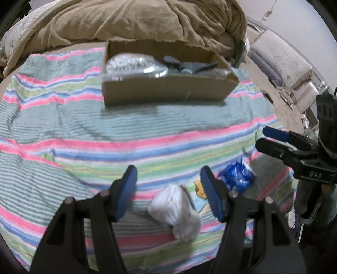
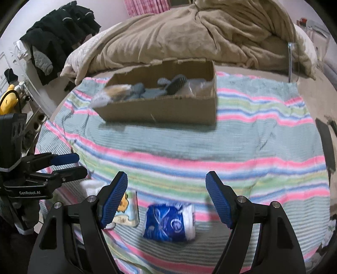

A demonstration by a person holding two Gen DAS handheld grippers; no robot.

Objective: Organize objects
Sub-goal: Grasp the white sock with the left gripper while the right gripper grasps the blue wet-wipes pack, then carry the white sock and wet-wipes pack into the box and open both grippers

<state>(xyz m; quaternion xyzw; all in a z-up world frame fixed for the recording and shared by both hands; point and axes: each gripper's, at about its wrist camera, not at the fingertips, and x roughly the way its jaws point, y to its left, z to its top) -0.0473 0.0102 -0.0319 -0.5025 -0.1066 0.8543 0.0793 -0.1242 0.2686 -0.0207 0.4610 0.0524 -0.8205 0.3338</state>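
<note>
A cardboard box [image 1: 168, 90] stands on a striped blanket [image 1: 147, 130] on the bed and holds grey socks [image 1: 185, 65] and clear plastic packets [image 1: 130, 65]. It also shows in the right wrist view [image 2: 164, 109]. My left gripper [image 1: 168, 185] is open, with a white sock bundle [image 1: 177, 210] lying on the blanket just below its fingers. My right gripper [image 2: 166, 189] is open above a blue tissue pack [image 2: 168, 221], which also shows in the left wrist view [image 1: 238, 177]. A small card with a yellow cartoon [image 2: 128, 210] lies between the two items.
A crumpled tan duvet [image 1: 137, 19] is piled behind the box. Dark clothes [image 2: 61, 31] hang at the far left. The right gripper shows at the right edge of the left wrist view [image 1: 271, 141]. The left gripper shows at the left of the right wrist view [image 2: 71, 166].
</note>
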